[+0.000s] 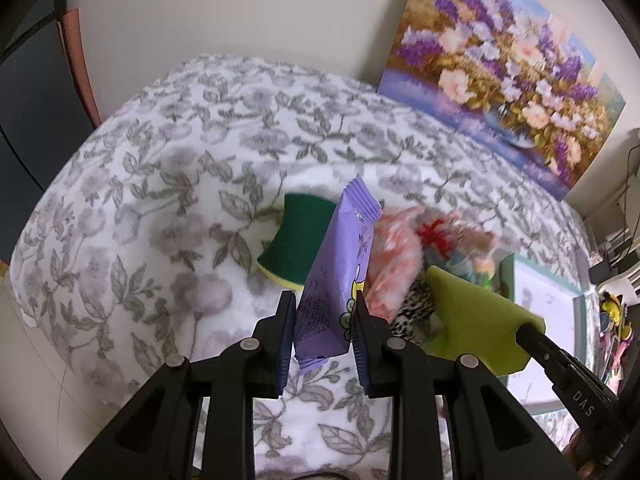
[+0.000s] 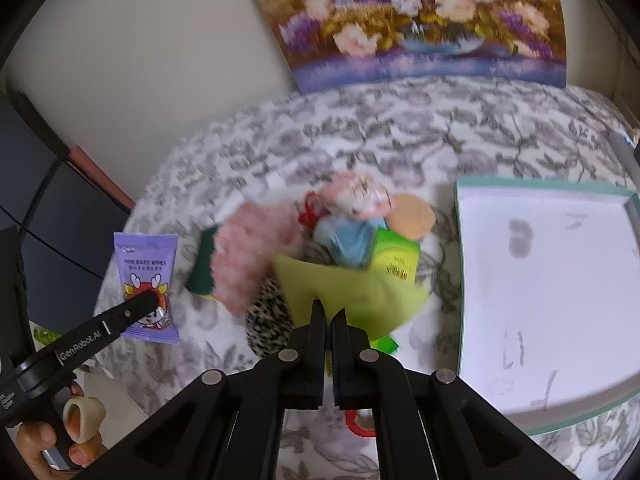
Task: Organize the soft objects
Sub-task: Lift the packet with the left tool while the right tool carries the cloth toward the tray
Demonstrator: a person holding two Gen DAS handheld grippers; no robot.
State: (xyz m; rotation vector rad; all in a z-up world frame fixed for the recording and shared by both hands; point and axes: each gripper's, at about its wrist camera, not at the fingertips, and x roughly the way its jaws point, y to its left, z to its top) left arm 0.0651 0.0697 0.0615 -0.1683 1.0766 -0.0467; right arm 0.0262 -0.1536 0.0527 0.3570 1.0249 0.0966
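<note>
My left gripper (image 1: 325, 312) is shut on a purple pack of baby wipes (image 1: 336, 280) and holds it upright above the bed; the pack also shows in the right wrist view (image 2: 146, 284). My right gripper (image 2: 329, 316) is shut on a flat lime-green sponge sheet (image 2: 352, 292), which also shows in the left wrist view (image 1: 480, 316). Behind them lies a blurred pile: a green-and-yellow scrub sponge (image 1: 294, 244), a pink fluffy item (image 2: 252, 252), a leopard-print item (image 2: 266, 316), a light-blue soft toy (image 2: 348, 236) and a round tan item (image 2: 412, 214).
A shallow white box with a teal rim (image 2: 464, 280) lies at the right on the floral bedspread (image 1: 160, 200). A flower painting (image 1: 512, 64) leans on the back wall. A red ring (image 2: 358, 426) peeks out under my right gripper. Clutter (image 1: 612, 320) stands off the bed's right side.
</note>
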